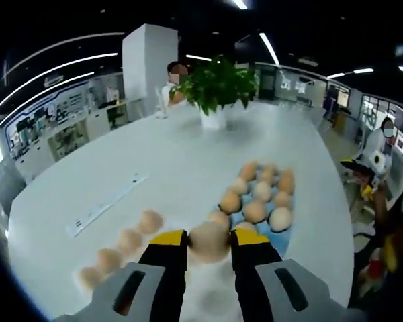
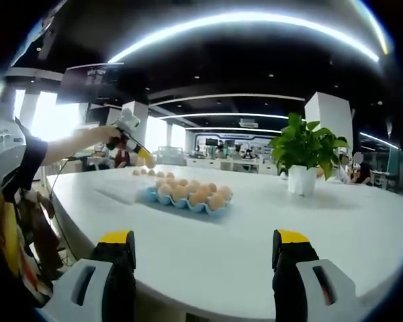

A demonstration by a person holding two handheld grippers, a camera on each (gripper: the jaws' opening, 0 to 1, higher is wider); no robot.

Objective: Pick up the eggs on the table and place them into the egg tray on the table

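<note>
L gripper (image 1: pixel 209 243) fingers clamp an egg (image 1: pixel 209 241) just short of the blue egg tray (image 1: pixel 258 198) on white table (image 1: pixel 154 168), loose eggs (image 1: pixel 121 245) left of tray, potted plant (image 1: pixel 216 87) beyond tray; R gripper (image 2: pixel 205 251) fingers wide apart, empty.

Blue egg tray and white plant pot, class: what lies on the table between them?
Nothing: bare white table between blue egg tray and white plant pot, in the left gripper view.
</note>
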